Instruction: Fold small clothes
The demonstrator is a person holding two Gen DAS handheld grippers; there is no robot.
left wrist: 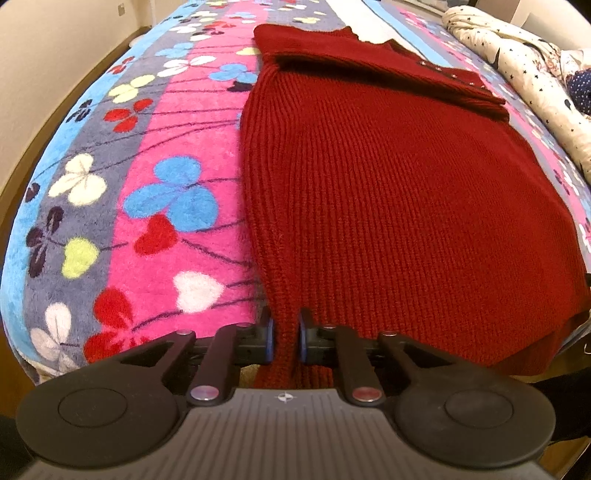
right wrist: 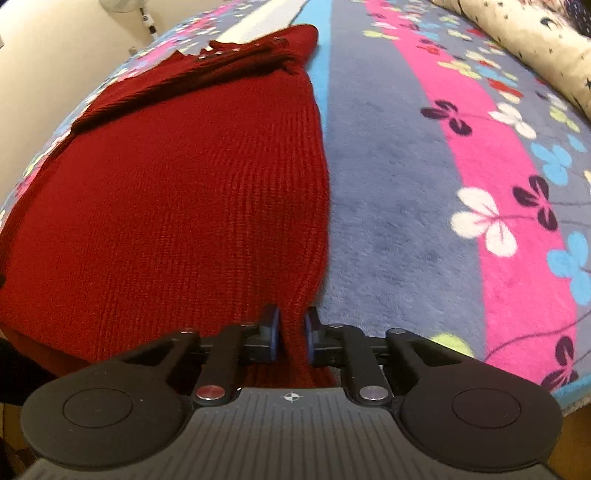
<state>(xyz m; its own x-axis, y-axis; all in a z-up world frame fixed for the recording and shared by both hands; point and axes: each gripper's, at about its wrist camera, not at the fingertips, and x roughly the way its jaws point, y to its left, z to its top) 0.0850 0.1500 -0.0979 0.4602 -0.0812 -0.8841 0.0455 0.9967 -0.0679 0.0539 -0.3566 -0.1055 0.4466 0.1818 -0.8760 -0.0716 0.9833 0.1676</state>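
A dark red rib-knit sweater lies flat on a bed, hem at the near edge, its sleeves folded across the chest at the far end, where small metal studs glint. The left tongs pinch the hem's left corner; the right tongs pinch the right corner, knit bunched between the blue pads of each. Under the sweater spreads a plush fleece blanket, striped pink, grey and blue with clover-shaped flowers. A cream quilt with dark stars is heaped along the bed's right side. A plain wall and a standing fan lie beyond.
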